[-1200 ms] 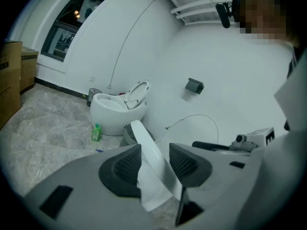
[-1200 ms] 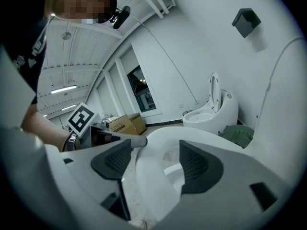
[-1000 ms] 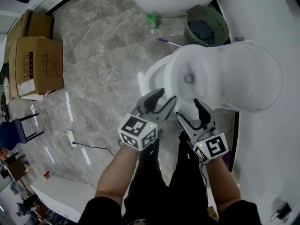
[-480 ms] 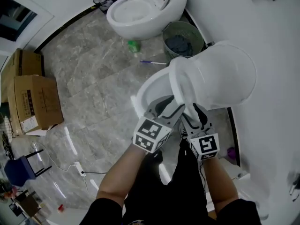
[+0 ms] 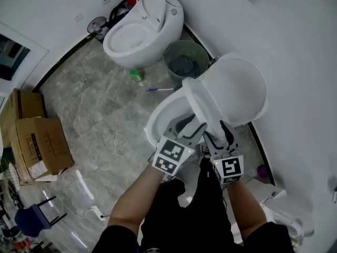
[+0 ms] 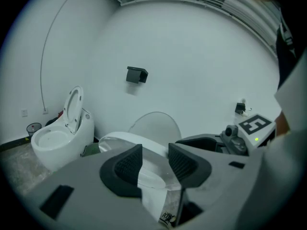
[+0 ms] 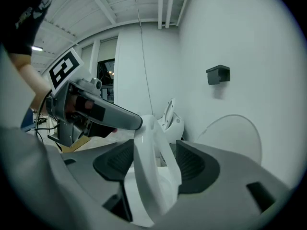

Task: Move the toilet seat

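Note:
A white toilet stands by the wall with its lid (image 5: 237, 88) leaning back. The toilet seat (image 5: 197, 107) is tilted up off the bowl (image 5: 163, 117). Both grippers hold the seat's front rim side by side. My left gripper (image 5: 190, 126) has the rim (image 6: 152, 178) between its pads, and its jaws have just been closing. My right gripper (image 5: 218, 132) has the rim (image 7: 148, 143) standing on edge between its jaws; they have just been opening slightly, and the rim still fills the gap.
A second toilet (image 5: 139, 36) with its lid up stands further along the wall. A green basket (image 5: 184, 62) sits between the toilets, with a green bottle (image 5: 137, 75) and a thin stick (image 5: 158, 89) on the floor. Cardboard boxes (image 5: 37, 146) lie left.
Both grippers have closed in on the seat's front rim and risen with it. The seat now tilts further off the bowl, and the head view shows more of the far toilet.

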